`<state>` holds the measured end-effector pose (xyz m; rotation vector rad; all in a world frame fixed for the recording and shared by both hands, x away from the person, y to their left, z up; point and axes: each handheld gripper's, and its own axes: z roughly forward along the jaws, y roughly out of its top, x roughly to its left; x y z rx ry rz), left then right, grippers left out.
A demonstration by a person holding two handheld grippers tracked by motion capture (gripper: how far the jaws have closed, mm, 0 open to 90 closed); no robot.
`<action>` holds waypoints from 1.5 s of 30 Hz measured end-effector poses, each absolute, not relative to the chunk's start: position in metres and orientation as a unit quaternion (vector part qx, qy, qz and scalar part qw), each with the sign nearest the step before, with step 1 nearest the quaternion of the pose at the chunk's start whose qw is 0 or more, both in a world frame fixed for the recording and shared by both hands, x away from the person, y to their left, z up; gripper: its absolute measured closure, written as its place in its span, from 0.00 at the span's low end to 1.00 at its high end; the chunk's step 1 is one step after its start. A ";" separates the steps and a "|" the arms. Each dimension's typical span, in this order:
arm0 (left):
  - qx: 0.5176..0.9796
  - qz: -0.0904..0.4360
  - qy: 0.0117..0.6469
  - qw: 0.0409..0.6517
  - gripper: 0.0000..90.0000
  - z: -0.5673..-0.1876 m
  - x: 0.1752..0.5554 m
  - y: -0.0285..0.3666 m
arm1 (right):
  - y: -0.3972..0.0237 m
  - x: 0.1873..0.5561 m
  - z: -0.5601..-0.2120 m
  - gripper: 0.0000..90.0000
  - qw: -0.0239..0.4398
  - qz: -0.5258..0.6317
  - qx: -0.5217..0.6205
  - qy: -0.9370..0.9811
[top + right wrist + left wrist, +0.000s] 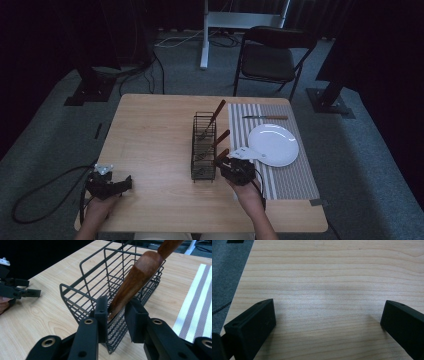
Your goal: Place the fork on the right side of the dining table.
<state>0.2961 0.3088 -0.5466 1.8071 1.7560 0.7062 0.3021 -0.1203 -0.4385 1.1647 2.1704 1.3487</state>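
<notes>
I have the right gripper (116, 312) at the near end of the wire rack (82, 293), and its jaws are nearly closed around the wooden handle (136, 281) of a utensil that stands tilted in the rack. In the right gripper view the handle sits between the two pads; one pad seems to touch it, on the other side I cannot tell if there is a small gap, so I do not yet count this as a firm grip. The handle looks stiff, smooth and rounded, so I judge it can slip or turn if I hold it only lightly. It is probably light, but the hidden metal end in the rack may catch the wires. I think the best place to hold is the thick middle of the handle, and then to pull along its own slant. The rack looks light and may lift together with it. My left gripper (107, 184) rests on the worktop (332, 272) with jaws wide open and empty, well apart from the rack.
</notes>
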 end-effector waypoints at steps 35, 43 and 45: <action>0.667 0.260 0.648 0.259 0.00 -0.547 0.296 0.309 | -0.129 0.291 -0.399 0.90 0.189 0.505 0.376 0.754; 0.667 0.261 0.648 0.259 0.00 -0.547 0.296 0.309 | -0.149 0.276 -0.370 0.90 0.203 0.526 0.368 0.739; 0.667 0.260 0.648 0.259 0.00 -0.547 0.296 0.309 | -0.155 0.272 -0.364 0.90 0.206 0.532 0.367 0.735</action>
